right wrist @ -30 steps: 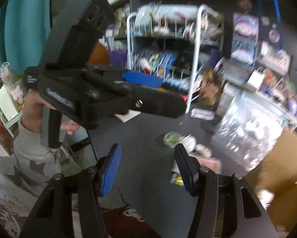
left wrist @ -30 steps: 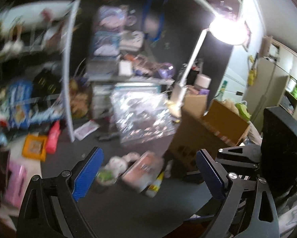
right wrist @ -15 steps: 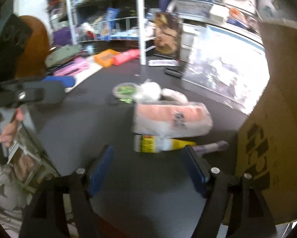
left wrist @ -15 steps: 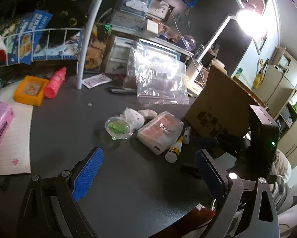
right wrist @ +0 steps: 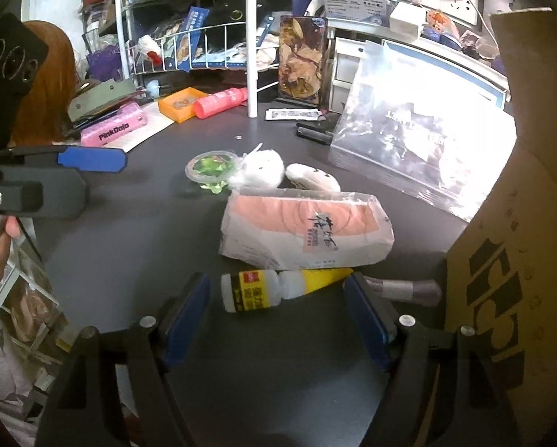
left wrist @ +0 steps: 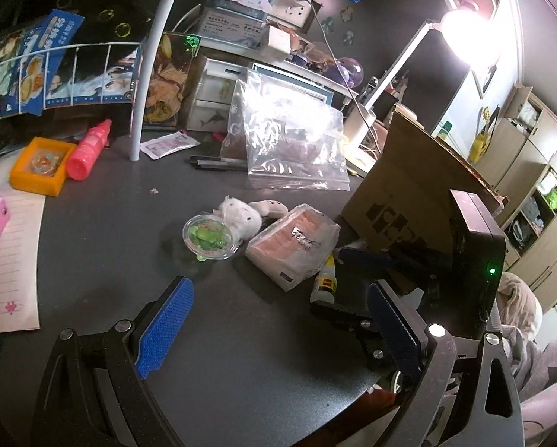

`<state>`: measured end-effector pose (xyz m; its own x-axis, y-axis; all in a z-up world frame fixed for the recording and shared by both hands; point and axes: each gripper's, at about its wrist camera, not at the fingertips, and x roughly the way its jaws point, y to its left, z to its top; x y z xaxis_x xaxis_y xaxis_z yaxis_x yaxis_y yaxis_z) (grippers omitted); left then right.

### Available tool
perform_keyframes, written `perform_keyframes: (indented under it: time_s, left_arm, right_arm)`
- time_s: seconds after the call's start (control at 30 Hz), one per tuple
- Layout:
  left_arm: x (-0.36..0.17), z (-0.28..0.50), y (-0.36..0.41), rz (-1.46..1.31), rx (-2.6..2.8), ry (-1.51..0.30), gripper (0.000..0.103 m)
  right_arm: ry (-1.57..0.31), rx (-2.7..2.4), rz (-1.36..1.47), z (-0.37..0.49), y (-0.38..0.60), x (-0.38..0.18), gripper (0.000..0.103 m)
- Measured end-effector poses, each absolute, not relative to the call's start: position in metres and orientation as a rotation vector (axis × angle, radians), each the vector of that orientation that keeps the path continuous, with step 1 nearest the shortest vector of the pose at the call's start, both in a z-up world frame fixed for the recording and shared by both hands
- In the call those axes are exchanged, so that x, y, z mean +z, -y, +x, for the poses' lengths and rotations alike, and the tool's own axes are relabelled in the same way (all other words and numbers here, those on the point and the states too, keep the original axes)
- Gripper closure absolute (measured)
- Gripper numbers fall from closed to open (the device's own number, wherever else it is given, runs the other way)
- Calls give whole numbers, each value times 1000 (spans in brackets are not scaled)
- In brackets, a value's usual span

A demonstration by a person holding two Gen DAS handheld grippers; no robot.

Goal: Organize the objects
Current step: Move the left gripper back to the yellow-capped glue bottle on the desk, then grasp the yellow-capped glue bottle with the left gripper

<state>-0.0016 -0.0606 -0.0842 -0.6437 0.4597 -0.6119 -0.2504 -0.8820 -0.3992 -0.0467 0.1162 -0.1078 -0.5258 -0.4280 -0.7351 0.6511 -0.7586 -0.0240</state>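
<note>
Landmark: pink soft tissue pack (right wrist: pixel 308 229), lying on the dark round table (right wrist: pixel 137 246)
Yellow-tipped glue bottle (right wrist: pixel 278 288): on its side just in front of the pack
Silver glittery tube (right wrist: pixel 405 290): right of the glue bottle, before the pack's right end
White plush toys (right wrist: pixel 278 171): touching the pack's far side
Clear lidded cup of green pieces (right wrist: pixel 211 165): behind-left of the pack, against the plush
Brown cardboard box (right wrist: pixel 502 260): right of the pack
Clear zip bag (right wrist: pixel 420 138): behind-right of the pack
White wire rack (right wrist: pixel 204 29): well behind-left of the pack

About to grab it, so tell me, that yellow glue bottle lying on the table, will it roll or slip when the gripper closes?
The glue bottle lies on its side and looks round, so a nudge would probably roll it. Its smooth plastic may slip, and the tapered yellow end offers poor grip; the wider labelled body seems safer.
</note>
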Motion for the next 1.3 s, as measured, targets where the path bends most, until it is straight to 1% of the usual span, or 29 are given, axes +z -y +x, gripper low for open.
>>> perform_keyframes:
  time_s: [0.2,0.27,0.3,0.4,0.43,0.47,0.5,0.53,0.9,1.1,1.2,1.27,1.3]
  left_arm:
    - [-84,-1,60,-1041,2501,392,9]
    - [-85,-1,60,-1041,2501,394,9]
    - [-85,0,60,-1041,2502,395,9]
    - [-85,0,60,-1040,2499,396,9]
    - [-86,1,59,-1040,2498,396,9]
    - [-86,1,59,-1039,2498,395,9]
    - [-86,2,59,-1037,2497,396,9]
    - [-86,2,58,-1035,2496,396,9]
    - [-87,6,50,-1032,2477,395,9]
    - [-90,1,35,-1029,2393,404,9]
    - [-95,-2,30,-1043,2351,428,11]
    - [-94,-1,31,-1038,2331,460,18]
    - [-92,-1,33,-1029,2319,476,27]
  right_arm:
    - [-367,-2260,981,-46,-111,-108,31]
    - [-372,-2274,990,-44,-112,-109,41]
    - [-371,-2277,998,-44,-113,-111,50]
    - [-339,-2279,1014,-43,-118,-113,56]
    - [-336,-2280,1017,-42,-119,-113,61]
    - [-333,-2282,1018,-41,-120,-112,63]
    - [-329,-2281,1019,-40,-122,-112,69]
    - [-325,-2280,1023,-39,-123,-111,72]
    - [-319,-2297,1029,-18,-144,-107,72]
    - [-333,-2252,958,-9,-135,-100,72]
    - [-348,-2203,906,-3,-124,-94,72]
    - [-372,-2172,859,2,-116,-88,72]
    - [-378,-2153,834,4,-112,-83,72]
